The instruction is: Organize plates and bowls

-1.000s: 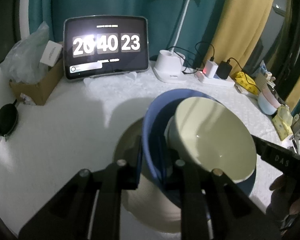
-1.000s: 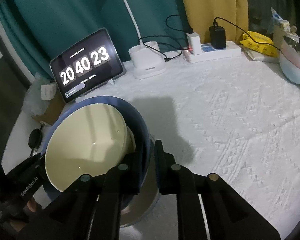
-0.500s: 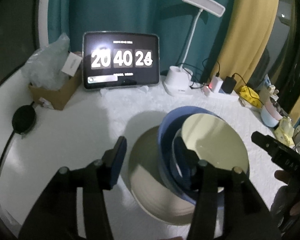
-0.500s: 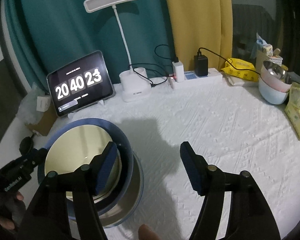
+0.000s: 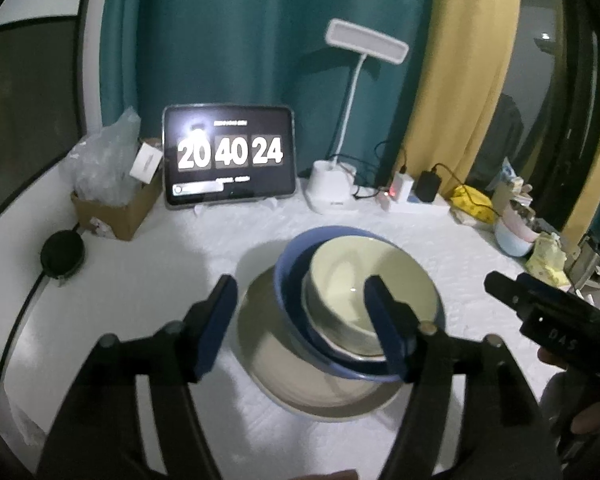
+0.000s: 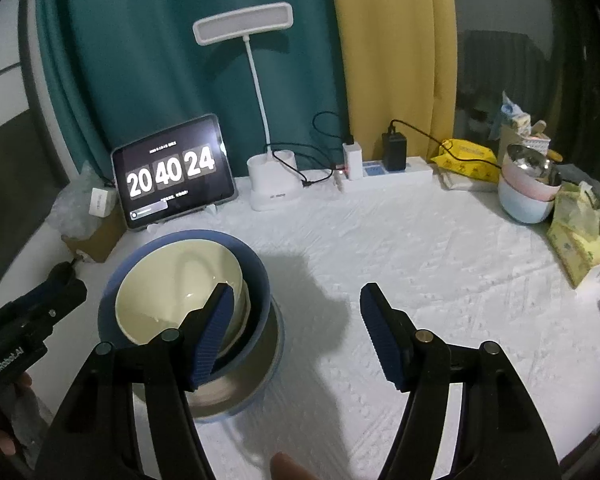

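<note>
**Stack's nested, both grippers free**

Your left gripper [image 5: 300, 320] and right gripper [image 6: 296, 332] both have their jaws spread wide, holding nothing. The cream bowl [image 5: 370, 296] sits tilted inside the blue bowl [image 5: 290, 280], which leans on the wide cream plate [image 5: 268, 344] on the white quilted tablecloth [image 6: 440, 260] — biggest at the bottom so it nests. All glazed, smooth and round, so I'd guess slippery at the rims. The lean looks worth straightening.
</note>
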